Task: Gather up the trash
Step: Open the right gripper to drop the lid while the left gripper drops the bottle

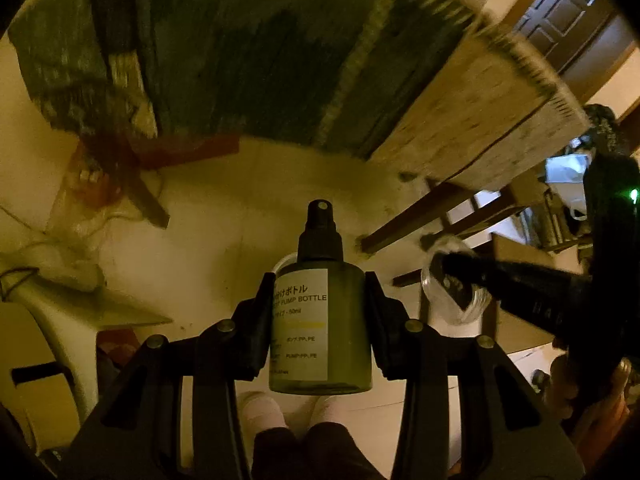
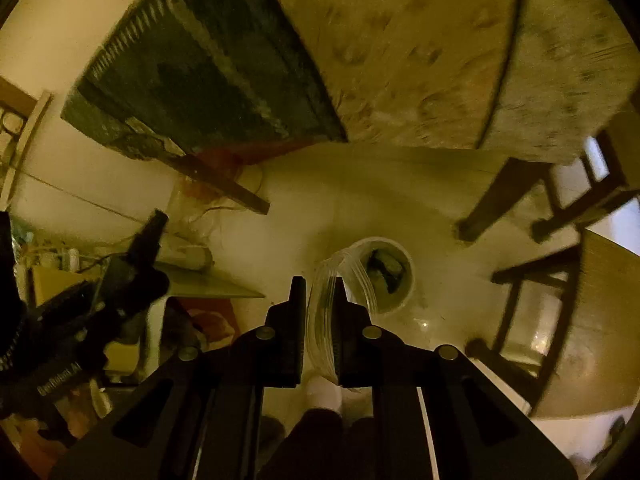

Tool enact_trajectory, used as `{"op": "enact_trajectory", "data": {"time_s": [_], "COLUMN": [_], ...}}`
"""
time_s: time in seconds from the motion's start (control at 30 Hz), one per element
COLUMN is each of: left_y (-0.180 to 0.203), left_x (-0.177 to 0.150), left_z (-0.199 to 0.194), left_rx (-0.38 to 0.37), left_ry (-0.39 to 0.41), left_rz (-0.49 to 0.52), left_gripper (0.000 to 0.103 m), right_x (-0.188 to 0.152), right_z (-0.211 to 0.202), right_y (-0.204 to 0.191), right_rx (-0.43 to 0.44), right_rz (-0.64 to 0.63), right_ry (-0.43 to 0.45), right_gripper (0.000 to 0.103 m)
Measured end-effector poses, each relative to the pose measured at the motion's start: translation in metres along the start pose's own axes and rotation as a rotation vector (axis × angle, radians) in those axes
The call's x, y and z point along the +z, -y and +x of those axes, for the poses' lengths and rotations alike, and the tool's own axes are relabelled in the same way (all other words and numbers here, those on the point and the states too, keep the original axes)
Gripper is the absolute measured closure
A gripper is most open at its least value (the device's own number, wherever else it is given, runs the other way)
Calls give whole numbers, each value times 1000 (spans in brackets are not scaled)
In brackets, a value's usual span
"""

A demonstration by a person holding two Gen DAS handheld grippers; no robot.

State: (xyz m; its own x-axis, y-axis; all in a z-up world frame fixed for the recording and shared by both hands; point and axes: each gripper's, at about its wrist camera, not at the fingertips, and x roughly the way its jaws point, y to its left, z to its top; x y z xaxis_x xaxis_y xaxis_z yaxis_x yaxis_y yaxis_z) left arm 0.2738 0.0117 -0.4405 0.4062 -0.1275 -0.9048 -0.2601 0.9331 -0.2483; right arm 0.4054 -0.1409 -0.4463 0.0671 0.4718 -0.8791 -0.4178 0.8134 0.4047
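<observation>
Left wrist: tool [image 1: 320, 320] clamps pump bottle [image 1: 320, 320], right tool [image 2: 319, 316] pinches clear cup [image 2: 340, 300]

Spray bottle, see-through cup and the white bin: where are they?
spray bottle [image 1: 316, 320]: left wrist view, on its white label.
clear plastic cup [image 2: 325, 312]: right wrist view, on its ribbed wall.
white bin [image 2: 404, 295]: right wrist view, on its rim.
</observation>
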Motion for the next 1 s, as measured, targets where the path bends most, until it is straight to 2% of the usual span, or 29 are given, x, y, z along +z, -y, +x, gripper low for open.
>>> {"op": "enact_trajectory", "data": {"time_s": [0.13,0.2,0.27,0.3,0.47,0.73,0.77,0.83,1.0], "left_y": [-17,-21,-23,-24,-16,14,17,22,33], "left_x": [-9,-11,-14,-14,-16,-5,-3,0,4], "left_z": [39,54,69,74,105,147,154,166,165], "left_rx": [14,17,13,12,-8,-33,-30,-22,9], "left_ry": [-28,-40,-53,-59,-97,-149,-171,-199,-185], "left_rz": [-22,-26,-28,-27,-1,71,73,75,107], "left_gripper": [62,62,62,62,62,62,61,51,51], "right_x": [4,6,6,4,1,-2,-2,-1,0], "right_z": [36,51,65,68,72,54,52,48,34], "right_y": [7,12,17,21,42,67,68,71,69], "right_rx": [14,4,-11,-25,-49,-107,-110,-116,-119], "right_rz": [-19,-26,-26,-25,16,69,73,89,107], "right_ry": [4,-23,-39,-34,-38,-23,-20,-13,6], "right_gripper": [91,82,62,61,60,60,60,59,54]}}
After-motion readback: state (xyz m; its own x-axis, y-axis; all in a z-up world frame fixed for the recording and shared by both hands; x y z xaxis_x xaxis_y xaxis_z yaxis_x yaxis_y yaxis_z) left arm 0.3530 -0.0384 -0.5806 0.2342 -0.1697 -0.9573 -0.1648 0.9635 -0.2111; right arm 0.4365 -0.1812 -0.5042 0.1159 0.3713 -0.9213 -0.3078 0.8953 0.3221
